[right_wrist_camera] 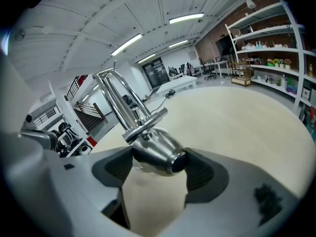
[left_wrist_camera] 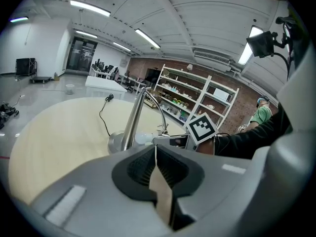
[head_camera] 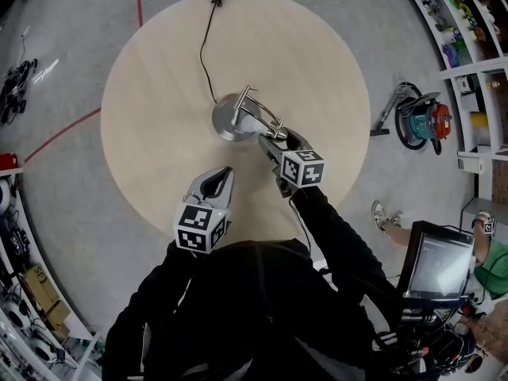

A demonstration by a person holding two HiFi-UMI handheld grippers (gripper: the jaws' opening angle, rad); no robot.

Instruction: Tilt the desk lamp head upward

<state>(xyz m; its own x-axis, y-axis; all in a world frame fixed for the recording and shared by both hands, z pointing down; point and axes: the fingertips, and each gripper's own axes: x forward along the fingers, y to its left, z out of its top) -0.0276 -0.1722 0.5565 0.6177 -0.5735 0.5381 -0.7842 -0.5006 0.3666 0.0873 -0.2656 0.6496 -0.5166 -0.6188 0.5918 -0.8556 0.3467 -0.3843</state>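
Right gripper view: the desk lamp head (right_wrist_camera: 155, 154) is a stubby chrome cone on twin rods, mid-frame over the round table (right_wrist_camera: 256, 122). Its long axis runs upper left to lower right, dark round end toward the camera. It sits between the right gripper (right_wrist_camera: 160, 174) jaws, which are spread wide and not clamping. The left gripper (head_camera: 226, 173) is closed and empty.

I seem to be in a robotics lab or workshop hall. There is a bare grey floor (head_camera: 71, 78) with a red line (head_camera: 59, 137) across it and strip lights (right_wrist_camera: 185, 18) on a white ceiling. White shelves (right_wrist_camera: 276, 58) of goods too small to identify line a brick wall (right_wrist_camera: 212, 43). A shop vacuum (head_camera: 421, 121) stands near a round wooden table (head_camera: 159, 94).
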